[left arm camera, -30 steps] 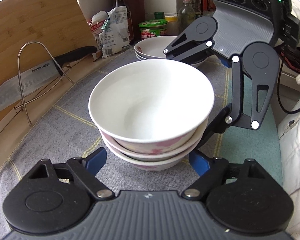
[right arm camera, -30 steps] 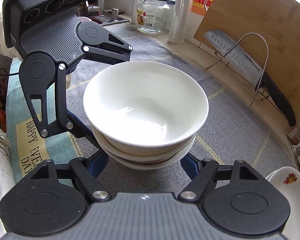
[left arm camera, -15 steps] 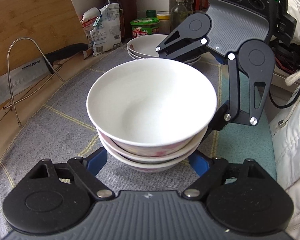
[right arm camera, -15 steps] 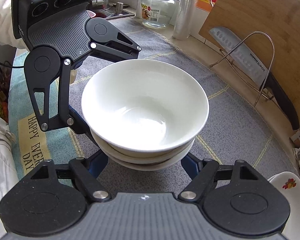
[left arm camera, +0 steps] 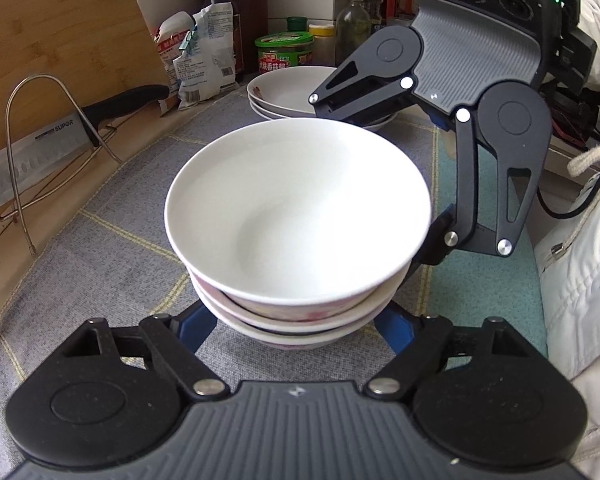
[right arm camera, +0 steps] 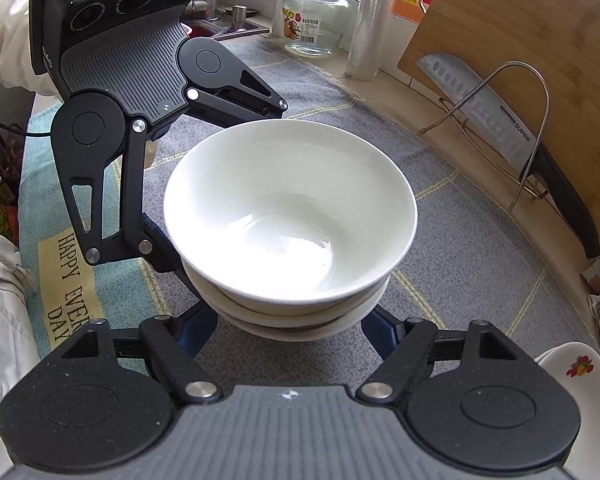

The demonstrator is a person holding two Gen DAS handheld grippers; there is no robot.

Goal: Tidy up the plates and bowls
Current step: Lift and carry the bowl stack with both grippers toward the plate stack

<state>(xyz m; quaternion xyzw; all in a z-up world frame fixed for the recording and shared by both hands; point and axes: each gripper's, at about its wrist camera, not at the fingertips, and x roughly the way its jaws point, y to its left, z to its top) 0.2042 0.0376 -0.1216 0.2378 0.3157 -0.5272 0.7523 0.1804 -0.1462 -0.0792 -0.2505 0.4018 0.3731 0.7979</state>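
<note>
Left claw: the left gripper [left arm camera: 296,330] is spread wide, blue fingers [left arm camera: 194,326] tucked in on either side of the bottom bowl of the bowl stack [left arm camera: 296,216]; can't tell if the pads actually touch it.
Right claw: the right gripper [right arm camera: 288,332] is just as wide, coming at the same stack [right arm camera: 290,212] from the opposite side, its fingers low by the base.
Stack: three nested bowls, the plain white one on top, sitting on the grey mat [left arm camera: 100,248], boxed in by both claws.
Room: open mat on the far-left side up to the wire rack [left arm camera: 48,136] holding a cleaver [left arm camera: 32,152], with the cutting board [left arm camera: 56,36] leaning behind it.
Far end: a second pile of shallow plates [left arm camera: 288,94] sits near the stack, jars and bottles behind it.
Pose: both tools are angled down at the stack, facing each other, white sleeves behind them.
</note>
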